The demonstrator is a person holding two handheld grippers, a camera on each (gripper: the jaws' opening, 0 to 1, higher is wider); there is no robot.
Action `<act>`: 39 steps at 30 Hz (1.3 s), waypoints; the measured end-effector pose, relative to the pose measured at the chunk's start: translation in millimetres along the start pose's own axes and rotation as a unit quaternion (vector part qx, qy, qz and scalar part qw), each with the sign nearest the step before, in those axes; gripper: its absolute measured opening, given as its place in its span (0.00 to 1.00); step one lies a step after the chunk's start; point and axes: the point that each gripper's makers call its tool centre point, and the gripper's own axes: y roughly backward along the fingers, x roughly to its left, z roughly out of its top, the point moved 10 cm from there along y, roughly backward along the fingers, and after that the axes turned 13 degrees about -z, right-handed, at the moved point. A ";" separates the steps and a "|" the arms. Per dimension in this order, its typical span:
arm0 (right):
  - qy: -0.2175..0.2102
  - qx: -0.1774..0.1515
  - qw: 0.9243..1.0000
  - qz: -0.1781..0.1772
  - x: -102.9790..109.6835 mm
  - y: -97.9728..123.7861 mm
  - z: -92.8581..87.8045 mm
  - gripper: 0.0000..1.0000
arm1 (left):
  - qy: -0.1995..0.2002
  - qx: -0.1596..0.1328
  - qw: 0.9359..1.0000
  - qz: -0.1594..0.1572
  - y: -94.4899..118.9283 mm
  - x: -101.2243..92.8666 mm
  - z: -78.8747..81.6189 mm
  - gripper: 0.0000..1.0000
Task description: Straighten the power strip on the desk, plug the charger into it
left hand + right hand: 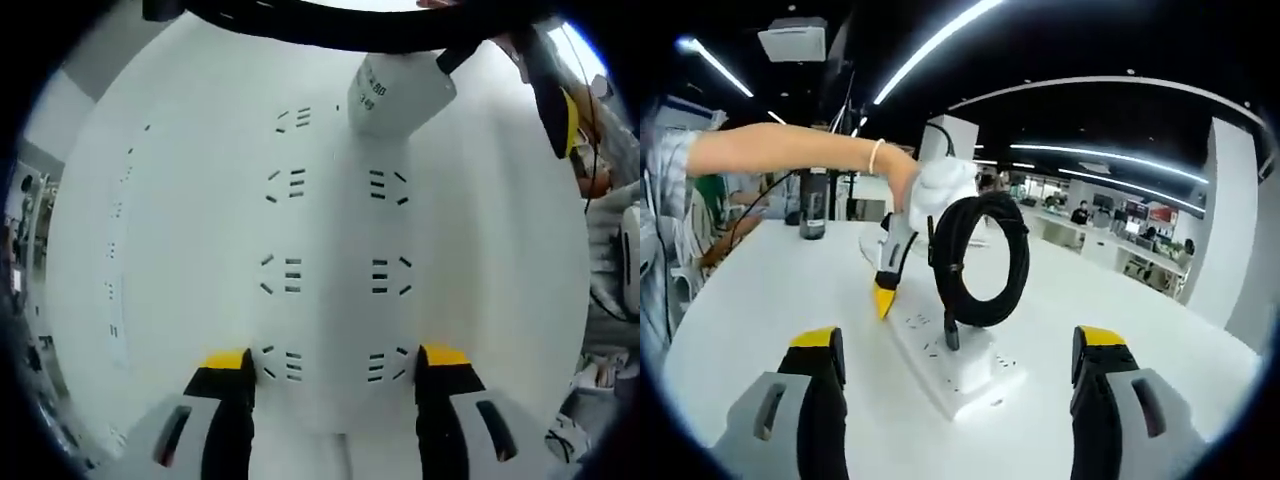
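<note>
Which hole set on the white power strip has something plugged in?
In the left gripper view, the far right socket on the power strip holds the white charger. The other sockets show bare slots.

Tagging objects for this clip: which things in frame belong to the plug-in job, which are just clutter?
Job:
power strip
charger, seated in the strip
coiled black cable, standing over the charger
left gripper, tips at the strip's far end
right gripper, open, hanging back

Clutter:
dark bottle on the desk
</note>
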 end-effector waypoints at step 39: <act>0.127 0.157 0.967 0.158 -4.1 -47.5 11.5 0.47 | -0.003 -0.004 1.000 -0.002 -1.4 2.9 -0.1 0.65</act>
